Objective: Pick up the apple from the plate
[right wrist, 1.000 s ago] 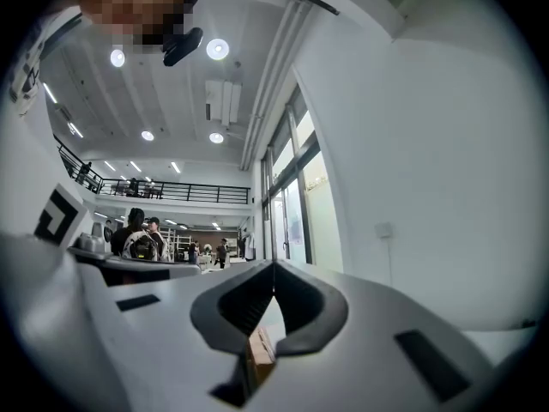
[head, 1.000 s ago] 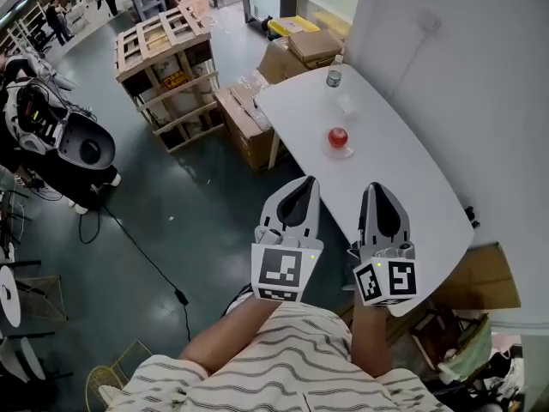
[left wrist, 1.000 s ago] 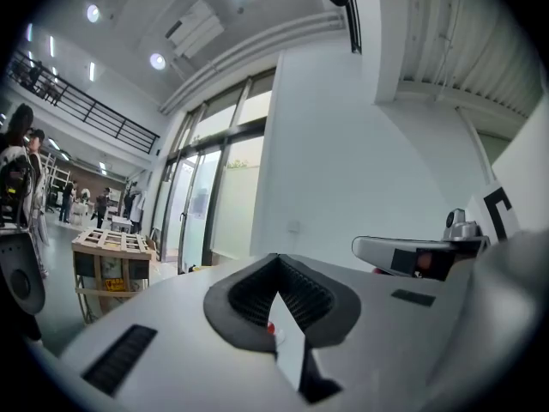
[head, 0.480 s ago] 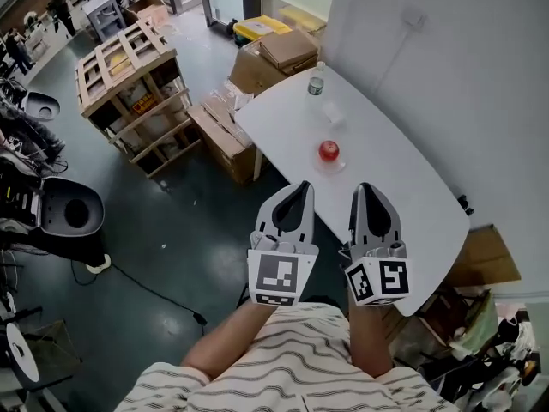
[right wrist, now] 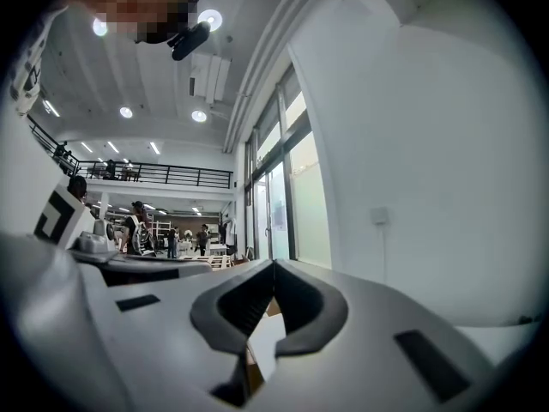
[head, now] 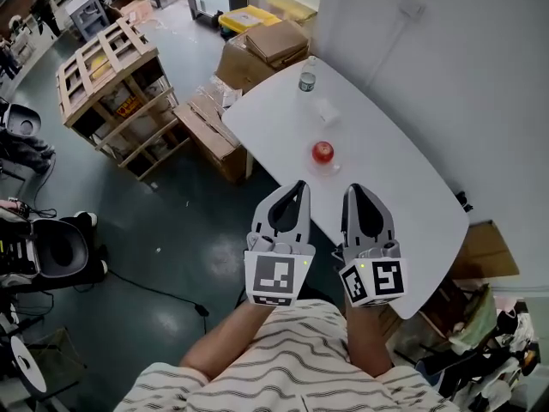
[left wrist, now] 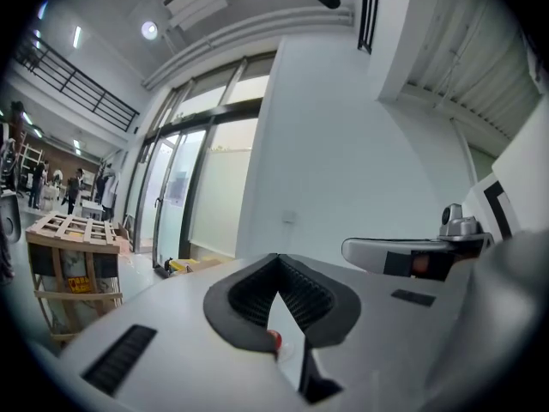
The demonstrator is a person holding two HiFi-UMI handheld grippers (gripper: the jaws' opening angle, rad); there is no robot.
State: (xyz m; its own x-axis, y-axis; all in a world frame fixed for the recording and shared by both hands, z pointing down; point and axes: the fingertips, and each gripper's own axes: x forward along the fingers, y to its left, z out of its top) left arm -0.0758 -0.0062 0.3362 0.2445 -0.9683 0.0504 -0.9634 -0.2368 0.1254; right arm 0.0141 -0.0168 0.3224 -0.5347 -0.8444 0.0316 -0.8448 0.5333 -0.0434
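At the bottom of the head view, the person's striped shirt (head: pixel 283 363) fills the lower middle of the frame, with both forearms reaching up from it. The left gripper (head: pixel 298 187) and the right gripper (head: pixel 352 190) sit side by side just above, each with its marker cube nearest the camera and its jaws pointing toward the upper part of the frame. In the left gripper view the left gripper's jaws are clenched, tips meeting with nothing between them, and the right gripper view shows the right gripper's jaws clenched and empty as well.

Past the tips lies the white counter (head: pixel 403 191), running from the lower right to the upper middle of the frame. The right gripper shows against its near part, the left against its left edge and the dark floor (head: pixel 163 221).

The apple (head: pixel 322 151), red, sits on a clear plate (head: pixel 327 167) in the middle of the counter, near the jaws but apart from them. Beyond it stands a bottle (head: pixel 306 81) at the counter's far end.

Farther off, cardboard boxes (head: pixel 273 43) lie at upper middle and a wooden crate (head: pixel 105 69) at upper left.
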